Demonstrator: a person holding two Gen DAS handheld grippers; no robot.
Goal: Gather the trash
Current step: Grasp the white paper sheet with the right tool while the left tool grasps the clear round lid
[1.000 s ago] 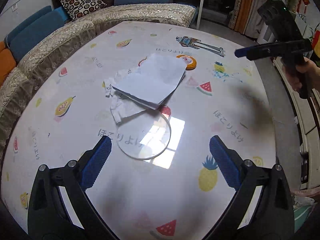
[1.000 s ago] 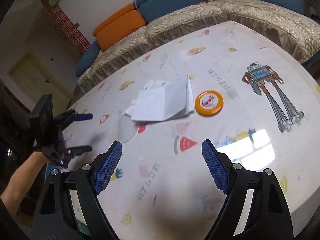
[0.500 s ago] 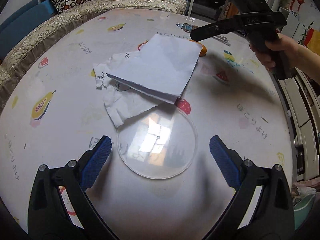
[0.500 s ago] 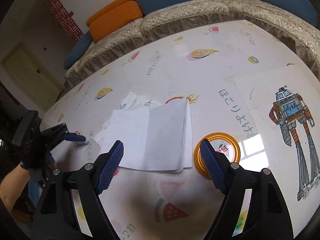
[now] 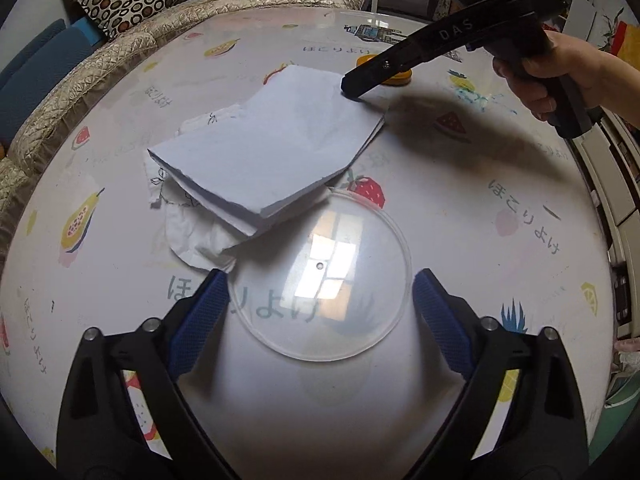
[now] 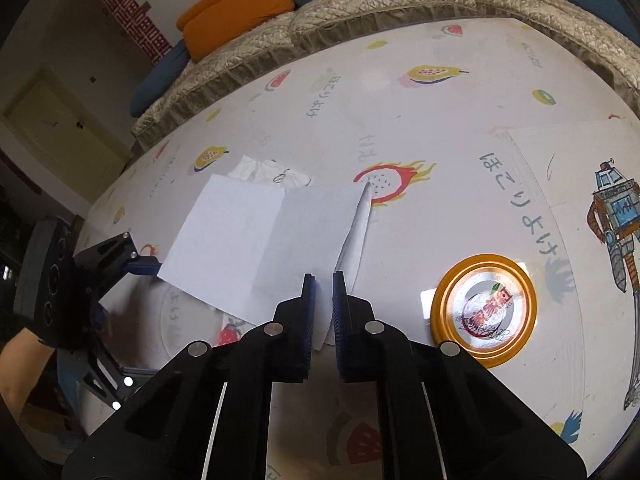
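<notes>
Folded white paper (image 5: 272, 148) overlaps crumpled tissue (image 5: 192, 232) and clear lid (image 5: 324, 284).

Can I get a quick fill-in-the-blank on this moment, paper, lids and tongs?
The right tongs are shut on the folded ____.
The left tongs are ____, either side of the clear lid.
The metal lid beside the paper has a rim coloured ____.
Under the paper lies a crumpled ____.

Missing: paper; open; orange; tissue
</notes>
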